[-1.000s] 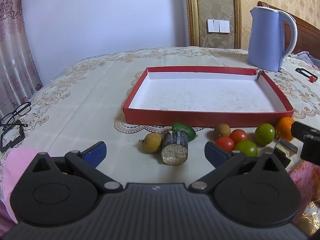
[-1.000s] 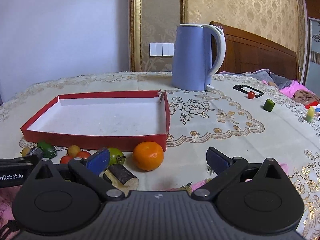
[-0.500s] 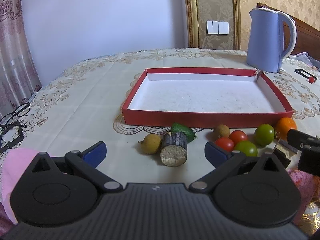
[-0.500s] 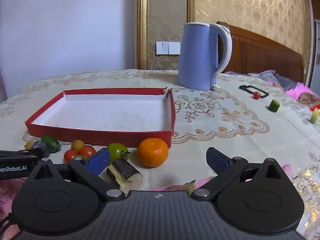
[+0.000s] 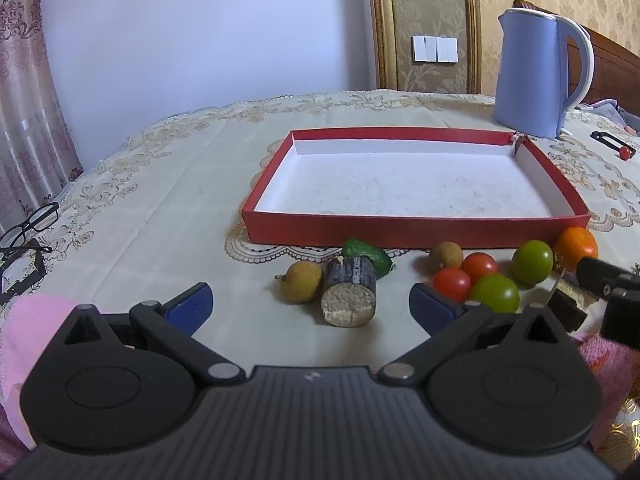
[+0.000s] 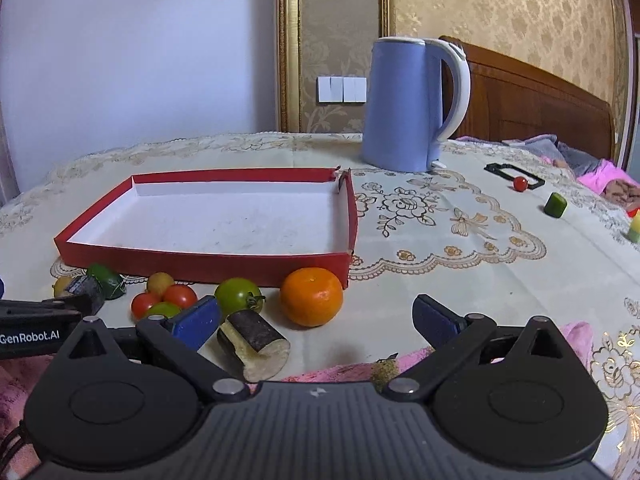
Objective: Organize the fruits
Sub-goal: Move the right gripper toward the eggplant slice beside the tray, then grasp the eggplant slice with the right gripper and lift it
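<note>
An empty red tray (image 5: 416, 230) (image 6: 200, 266) with a white floor lies on the tablecloth. Along its near wall sit a longan (image 5: 300, 282), a dark sugarcane stub (image 5: 350, 292), a small green fruit (image 5: 368, 254), red tomatoes (image 5: 452, 283), green tomatoes (image 5: 494, 293) and an orange (image 5: 576, 243) (image 6: 311, 296). My left gripper (image 5: 311, 306) is open just short of the stub and the longan. My right gripper (image 6: 316, 320) is open with the orange ahead between its fingers. A second cut stub (image 6: 254, 342) lies beside its left finger.
A blue kettle (image 5: 538, 72) (image 6: 408, 106) stands behind the tray's far right corner. Glasses (image 5: 30, 224) rest at the table's left edge. A cherry tomato (image 6: 520, 183) and a green chunk (image 6: 556, 204) lie far right. Pink cloth (image 5: 28, 320) covers the near edge.
Both grippers have drawn back and risen slightly, so the fruits and tray sit a little farther off. Both stay open, and nothing on the table has moved.
</note>
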The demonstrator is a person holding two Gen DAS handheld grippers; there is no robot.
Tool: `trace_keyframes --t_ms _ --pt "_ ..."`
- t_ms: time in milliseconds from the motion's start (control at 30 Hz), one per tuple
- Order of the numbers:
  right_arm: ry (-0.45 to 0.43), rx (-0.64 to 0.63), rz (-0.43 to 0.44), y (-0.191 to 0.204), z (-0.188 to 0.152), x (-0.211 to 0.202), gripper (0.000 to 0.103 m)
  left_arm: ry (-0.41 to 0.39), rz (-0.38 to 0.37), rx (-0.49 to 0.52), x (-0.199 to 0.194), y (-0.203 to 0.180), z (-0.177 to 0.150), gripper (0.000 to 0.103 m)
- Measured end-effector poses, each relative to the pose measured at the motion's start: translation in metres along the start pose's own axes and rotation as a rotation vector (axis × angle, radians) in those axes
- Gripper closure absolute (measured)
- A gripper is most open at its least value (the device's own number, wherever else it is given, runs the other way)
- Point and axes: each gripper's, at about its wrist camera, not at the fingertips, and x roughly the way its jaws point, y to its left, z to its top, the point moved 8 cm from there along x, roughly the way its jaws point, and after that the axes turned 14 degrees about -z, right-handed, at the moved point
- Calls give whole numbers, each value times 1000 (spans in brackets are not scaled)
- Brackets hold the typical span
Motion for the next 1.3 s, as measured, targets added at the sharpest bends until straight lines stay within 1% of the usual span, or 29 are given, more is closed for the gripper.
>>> trace_keyframes --t_ms 67,200,333,400,467,533,600,667,700,733,833,867,900,967,1000,1033,1067,1100,1133,1167,1300 --pt "-11 14 -13 -5 1 0 0 4 -1 5 1 0 -1 0" --pt "-24 -41 -4 -7 -2 -5 0 6 -13 0 1 -1 -4 0" --pt "4 -74 28 -14 -12 -5 0 0 -12 5 1 0 -6 0" --pt "30 -49 48 -19 -16 -2 0 0 -11 -2 2 2 -7 0" --pt "63 9 98 -25 -18 2 0 -3 -19 -17 3 4 -7 0" --pt "75 43 146 -26 -20 2 0 4 -17 -20 4 5 -8 0" --pt "72 20 135 -21 -19 3 0 10 -20 -23 6 6 -9 0" --pt "44 -40 114 -10 -18 1 0 14 -23 -26 7 6 -10 0" --pt "35 -62 114 -5 -18 0 5 14 -23 -26 7 6 -11 0" --pt "34 -83 125 1 -17 -1 13 14 -23 -27 7 7 -11 0" --pt "66 -106 166 13 -17 4 28 12 -23 -33 8 9 -11 0" --pt "71 -111 174 16 -17 7 30 10 -23 -34 8 9 -10 0" --pt "75 -114 177 18 -17 9 34 7 -25 -35 9 9 -9 0" --pt "89 -118 195 23 -17 14 39 0 -29 -39 8 9 -8 0" --pt "101 -115 214 25 -18 16 45 -1 -28 -40 8 10 -7 0" --pt "111 -113 232 26 -20 16 50 -6 -28 -38 7 10 -6 0" --pt "110 -117 235 27 -20 15 52 -11 -29 -34 7 9 -6 0" --pt "104 -128 236 29 -20 15 58 -12 -29 -30 7 9 -6 0" --pt "98 -145 249 32 -21 13 66 -11 -27 -24 8 8 -5 0" --pt "97 -154 261 35 -22 12 69 -13 -25 -19 9 8 -4 0" --pt "73 -166 257 37 -23 9 69 -5 -22 -37 16 14 -2 0"
